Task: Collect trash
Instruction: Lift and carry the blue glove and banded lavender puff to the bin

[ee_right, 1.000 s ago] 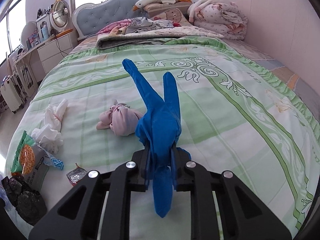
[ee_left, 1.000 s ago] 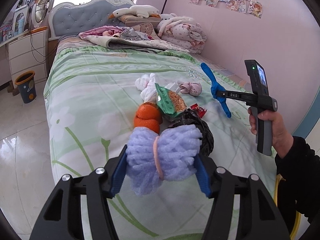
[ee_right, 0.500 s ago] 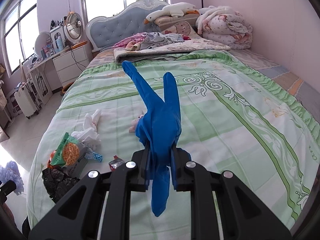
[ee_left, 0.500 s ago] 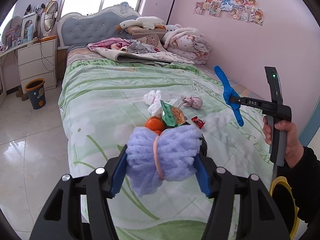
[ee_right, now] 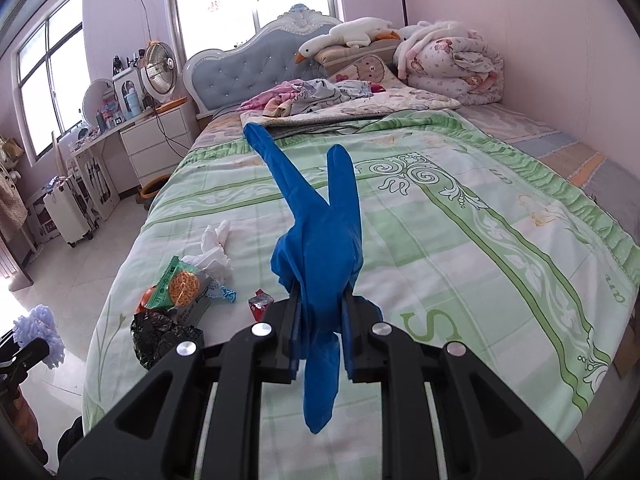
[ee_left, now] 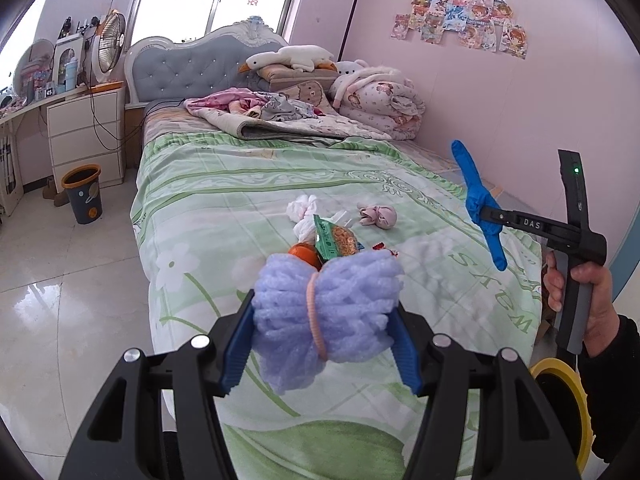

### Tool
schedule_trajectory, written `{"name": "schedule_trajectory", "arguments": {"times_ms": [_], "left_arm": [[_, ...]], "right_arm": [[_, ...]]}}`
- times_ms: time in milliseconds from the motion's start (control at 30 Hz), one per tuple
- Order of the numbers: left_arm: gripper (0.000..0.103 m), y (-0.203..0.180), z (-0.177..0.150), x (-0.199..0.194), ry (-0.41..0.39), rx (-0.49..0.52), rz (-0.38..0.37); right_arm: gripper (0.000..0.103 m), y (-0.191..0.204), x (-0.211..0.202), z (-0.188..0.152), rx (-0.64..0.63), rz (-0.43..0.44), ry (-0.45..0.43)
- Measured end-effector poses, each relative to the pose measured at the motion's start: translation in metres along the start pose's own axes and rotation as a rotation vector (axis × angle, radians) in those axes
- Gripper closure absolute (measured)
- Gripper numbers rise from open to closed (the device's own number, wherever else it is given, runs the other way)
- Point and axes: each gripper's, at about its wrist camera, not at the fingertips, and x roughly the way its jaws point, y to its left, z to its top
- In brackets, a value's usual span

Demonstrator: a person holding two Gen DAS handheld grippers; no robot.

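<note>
My left gripper [ee_left: 324, 344] is clamped on a fluffy lavender yarn bundle tied at the waist with a pink band [ee_left: 326, 312] — both blue pads press its sides, and it hangs clear above the foot of the bed. My right gripper [ee_right: 320, 320] is pinched narrow on a limp blue rubber glove [ee_right: 316, 240], two glove fingers sticking up, cuff drooping below the jaws. My right hand [ee_left: 584, 300] grips its handle off the bed's right side. On the green floral bedspread [ee_right: 460, 248] lie more scraps, close together: crumpled white tissue [ee_right: 214, 248], green snack packet [ee_right: 176, 284], orange peel [ee_left: 305, 254], crinkled black plastic bag [ee_right: 164, 336], small red wrapper [ee_right: 260, 304] — a pink knotted cloth [ee_left: 378, 216] sits apart.
</note>
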Motion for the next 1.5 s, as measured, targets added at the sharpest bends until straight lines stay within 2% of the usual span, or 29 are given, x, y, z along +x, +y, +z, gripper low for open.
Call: {"name": "schedule_trajectory", "arguments": {"times_ms": [500, 733, 1067, 1500], "left_arm": [[0.046, -0.034, -0.001, -0.019, -0.006, 0.011, -0.032], [0.046, -0.055, -0.003, -0.025, 0.002, 0.02, -0.071], [0.046, -0.089, -0.007, -0.041, -0.004, 0.065, -0.124], [0.046, -0.136, -0.028, -0.057, 0.02, 0.152, -0.194]], "right_arm": [[0.087, -0.002, -0.069, -0.027, 0.006, -0.004, -0.029], [0.087, -0.006, -0.098, -0.041, 0.018, -0.009, -0.032], [0.087, -0.01, -0.14, -0.064, 0.034, -0.021, -0.048], [0.087, -0.026, -0.196, -0.103, 0.061, -0.049, -0.05]]}}
